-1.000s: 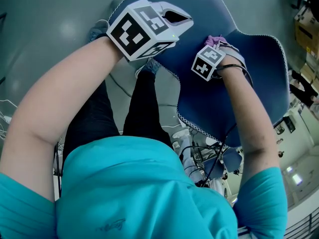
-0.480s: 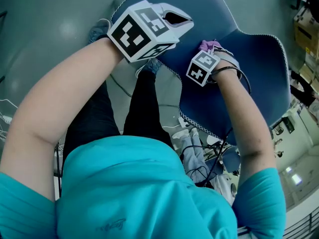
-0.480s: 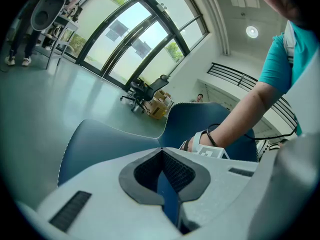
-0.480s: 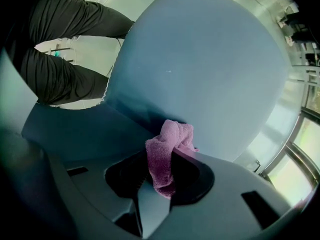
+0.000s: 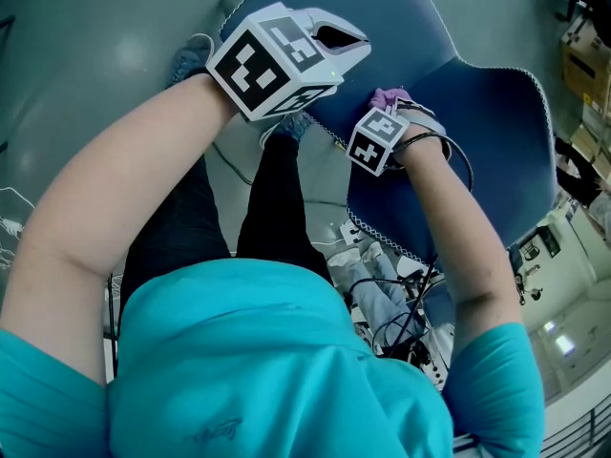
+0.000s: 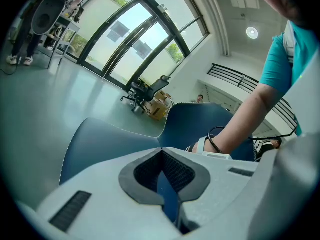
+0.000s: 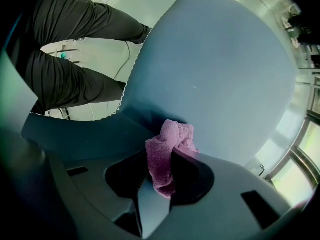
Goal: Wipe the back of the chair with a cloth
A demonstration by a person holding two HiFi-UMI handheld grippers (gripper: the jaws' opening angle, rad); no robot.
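I see the grey floor (image 5: 86, 55) under the whole scene. The blue chair (image 5: 487, 132) stands on it, with white stitching along the edge of its curved shell. My operator's dark-trousered legs (image 7: 65, 64) stand just beside that stitched edge. The left gripper (image 5: 361, 41) hangs over the upper part of the chair. In the left gripper view its jaws meet at the tips and nothing sits between them. Only the blue shell shows through the slot behind the tips. I cannot tell whether this gripper touches the chair. The right gripper (image 5: 401, 111) is lower on the shell, near the stitched edge. Its jaws are clamped on the purple cloth (image 7: 167, 149). The folded cloth sticks out past the jaw tips and lies against the blue surface of the chair.
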